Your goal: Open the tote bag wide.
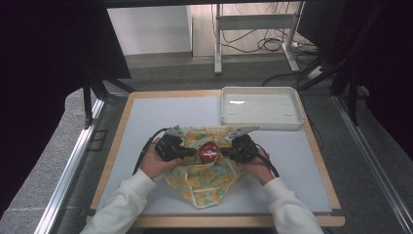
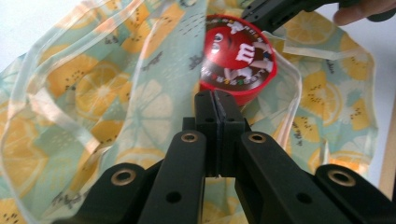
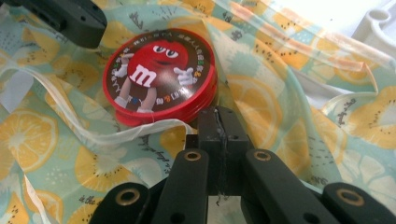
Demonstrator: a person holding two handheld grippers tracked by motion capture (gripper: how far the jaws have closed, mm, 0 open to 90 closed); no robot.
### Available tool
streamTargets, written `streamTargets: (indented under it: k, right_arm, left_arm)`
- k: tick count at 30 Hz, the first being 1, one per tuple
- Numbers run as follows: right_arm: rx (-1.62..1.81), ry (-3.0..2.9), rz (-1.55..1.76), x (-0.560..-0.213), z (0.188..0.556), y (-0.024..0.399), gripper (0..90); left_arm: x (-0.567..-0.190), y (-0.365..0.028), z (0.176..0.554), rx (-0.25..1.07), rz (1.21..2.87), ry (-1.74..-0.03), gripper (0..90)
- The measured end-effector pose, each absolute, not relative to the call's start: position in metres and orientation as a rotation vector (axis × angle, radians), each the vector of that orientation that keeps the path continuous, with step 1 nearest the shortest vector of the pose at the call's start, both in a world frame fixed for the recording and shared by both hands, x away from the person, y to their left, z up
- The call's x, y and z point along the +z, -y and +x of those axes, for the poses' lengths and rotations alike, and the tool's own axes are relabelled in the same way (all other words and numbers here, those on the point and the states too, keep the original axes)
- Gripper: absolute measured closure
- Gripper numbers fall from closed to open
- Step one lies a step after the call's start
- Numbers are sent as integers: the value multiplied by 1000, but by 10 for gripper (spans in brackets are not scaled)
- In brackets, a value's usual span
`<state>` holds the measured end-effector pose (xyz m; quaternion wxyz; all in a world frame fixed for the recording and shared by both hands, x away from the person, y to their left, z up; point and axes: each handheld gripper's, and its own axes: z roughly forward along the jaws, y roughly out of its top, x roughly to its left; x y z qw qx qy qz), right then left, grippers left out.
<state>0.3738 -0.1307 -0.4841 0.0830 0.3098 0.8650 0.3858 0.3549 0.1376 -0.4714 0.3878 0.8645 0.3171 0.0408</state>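
A translucent lemon-print bag (image 1: 204,183) lies on the mat in front of the person. A round red M&M's tin (image 1: 209,151) rests at its open mouth, lid up. My left gripper (image 1: 195,152) comes in from the left and my right gripper (image 1: 223,152) from the right, tips on either side of the tin. In the left gripper view the jaws (image 2: 215,99) are pressed together on the bag's film just before the tin (image 2: 238,56). In the right gripper view the jaws (image 3: 219,114) are closed where the bag's white rim (image 3: 116,135) runs in, beside the tin (image 3: 159,79).
A white empty tray (image 1: 263,126) stands at the back right of the pale mat (image 1: 156,117), just beyond the bag. The wooden table edge (image 1: 214,220) runs along the front. Black frame posts and cables lie beyond the table.
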Motion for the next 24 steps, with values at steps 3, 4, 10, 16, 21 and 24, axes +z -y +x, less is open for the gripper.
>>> streamTargets:
  k: [3, 4, 10, 16, 21, 24]
  right_arm:
    - [1149, -2594, 936, -486, 373, 131, 889]
    - [1148, -2598, 940, -486, 373, 131, 889]
    - [1115, -2652, 930, -495, 371, 128, 889]
    - [1087, -2716, 921, -504, 366, 127, 889]
    - [1061, -2770, 884, -509, 355, 126, 890]
    - [1042, -2803, 861, -514, 346, 127, 890]
  left_arm:
    - [-476, -139, 361, 111, 2205, -827, 900]
    - [-479, -139, 365, 101, 2207, -837, 900]
    - [-494, -135, 386, 74, 2215, -888, 900]
    - [-506, -135, 406, 44, 2201, -947, 900]
    - [-516, -134, 415, 52, 2198, -1000, 900]
    - [-522, -133, 423, 61, 2194, -1036, 900]
